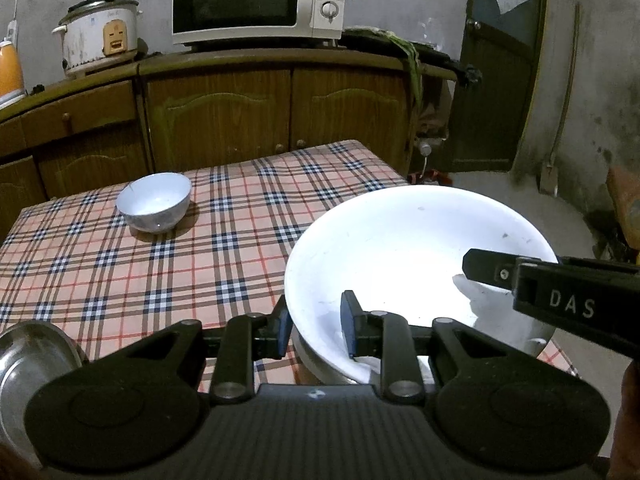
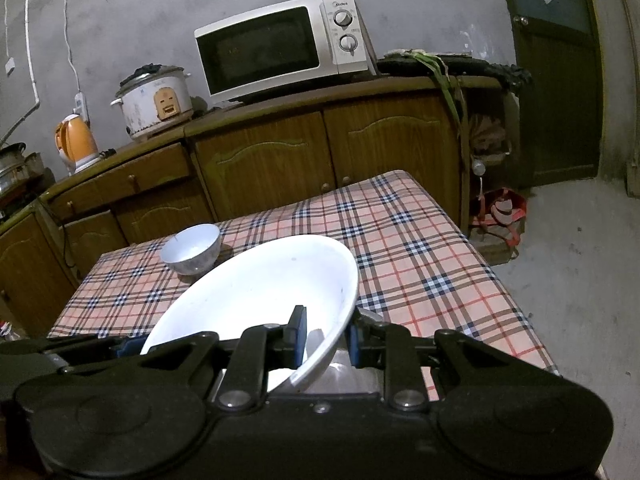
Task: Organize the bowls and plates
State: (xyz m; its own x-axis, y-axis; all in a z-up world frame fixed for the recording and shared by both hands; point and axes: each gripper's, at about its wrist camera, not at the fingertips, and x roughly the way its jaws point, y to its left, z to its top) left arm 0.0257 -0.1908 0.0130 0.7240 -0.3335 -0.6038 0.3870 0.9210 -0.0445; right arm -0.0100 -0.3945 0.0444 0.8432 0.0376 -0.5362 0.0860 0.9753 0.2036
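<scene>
A large white deep plate (image 1: 400, 248) (image 2: 256, 292) is held tilted above the near end of the checked table (image 1: 224, 256) (image 2: 420, 248). My left gripper (image 1: 316, 328) is shut on its near rim, one finger inside and one outside. On the opposite side my right gripper (image 2: 326, 336) is shut on the rim; in the left wrist view it (image 1: 480, 270) reaches in from the right. Part of the left gripper (image 2: 124, 346) shows at the plate's left edge in the right wrist view. A small white bowl (image 1: 154, 202) (image 2: 192, 248) stands on the far left of the table.
A steel dish (image 1: 320, 368) (image 2: 352, 376) lies right under the white plate. Another steel bowl (image 1: 28, 360) sits at the near left. Behind the table run wooden cabinets (image 1: 220, 120) with a microwave (image 1: 256, 0), a rice cooker (image 1: 100, 36) and an orange kettle (image 2: 76, 140).
</scene>
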